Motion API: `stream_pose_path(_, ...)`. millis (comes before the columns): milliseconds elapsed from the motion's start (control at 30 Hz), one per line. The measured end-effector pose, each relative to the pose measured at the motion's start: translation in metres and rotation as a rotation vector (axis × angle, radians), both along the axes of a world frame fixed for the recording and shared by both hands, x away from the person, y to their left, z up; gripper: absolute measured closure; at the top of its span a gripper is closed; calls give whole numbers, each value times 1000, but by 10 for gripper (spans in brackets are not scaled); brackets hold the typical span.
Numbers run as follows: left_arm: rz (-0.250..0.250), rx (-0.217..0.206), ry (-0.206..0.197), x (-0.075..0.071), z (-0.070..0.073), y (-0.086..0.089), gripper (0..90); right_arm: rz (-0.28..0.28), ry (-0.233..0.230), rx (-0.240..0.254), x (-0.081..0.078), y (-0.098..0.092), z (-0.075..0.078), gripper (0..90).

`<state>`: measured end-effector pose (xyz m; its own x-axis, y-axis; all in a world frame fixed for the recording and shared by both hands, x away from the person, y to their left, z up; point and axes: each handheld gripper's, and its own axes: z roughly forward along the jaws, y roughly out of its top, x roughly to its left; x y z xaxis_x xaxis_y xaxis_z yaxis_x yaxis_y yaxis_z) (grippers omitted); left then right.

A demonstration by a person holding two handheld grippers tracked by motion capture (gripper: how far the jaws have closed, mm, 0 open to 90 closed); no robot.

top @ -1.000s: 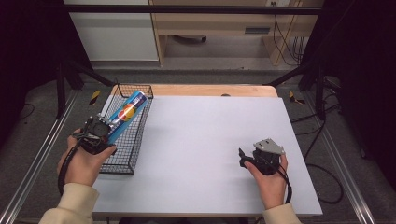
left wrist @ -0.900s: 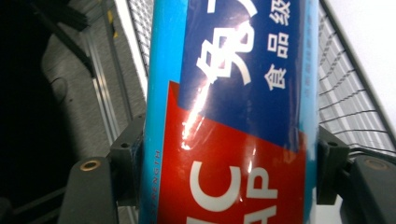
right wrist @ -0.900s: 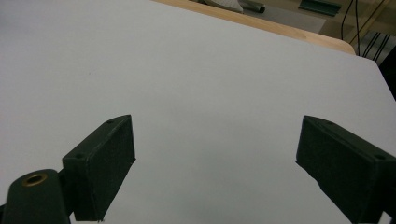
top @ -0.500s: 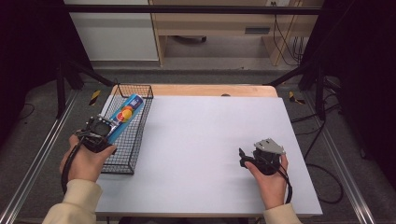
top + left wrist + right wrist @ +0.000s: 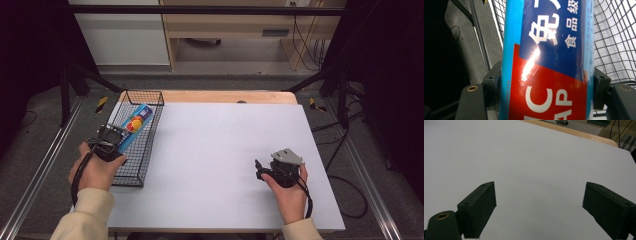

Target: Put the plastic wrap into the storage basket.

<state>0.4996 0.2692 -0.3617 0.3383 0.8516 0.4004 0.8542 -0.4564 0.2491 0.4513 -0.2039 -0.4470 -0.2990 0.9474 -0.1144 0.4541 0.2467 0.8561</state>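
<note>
Now clamped by the left gripper [image 5: 116, 141]: blue box [image 5: 134, 123] with red label, jaws pressed on both sides, angled over the wire basket [image 5: 145, 150] at the table's [image 5: 225, 145] left edge. Meanwhile right gripper [image 5: 539, 202] resting near the right side, jaws apart, holding nothing.

Blue box [image 5: 133, 128]: long, narrow carton, light blue along its edges, with a dark blue panel carrying white characters and a red panel with white letters; a round orange-and-red mark is showing on its upper face in the high view. Surface is glossy, catching a streak of glare in the left gripper view [image 5: 544, 60]. It is lying lengthwise over the wire basket [image 5: 150, 95] at the left side of the table, its far end pointing up and to the right, tilting slightly. Its near end is sitting clamped between two black pads.
</note>
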Motion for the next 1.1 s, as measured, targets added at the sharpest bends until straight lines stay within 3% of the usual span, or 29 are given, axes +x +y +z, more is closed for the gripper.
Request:
stream_pose_path(267, 25, 27, 27, 6, -6, 0, 314, 8, 8, -5, 1, -1, -1, 118)
stream_pose_path(433, 23, 39, 65, 11, -11, 0, 314, 10, 9, -13, 1, 0, -1, 118)
stream_pose_path(667, 20, 67, 89, 14, -17, -2, 314, 11, 14, -8, 1, 0, -2, 118)
stream_pose_path(1100, 10, 76, 132, 18, -24, -4, 314, 25, 26, -10, 1, 1, -3, 117)
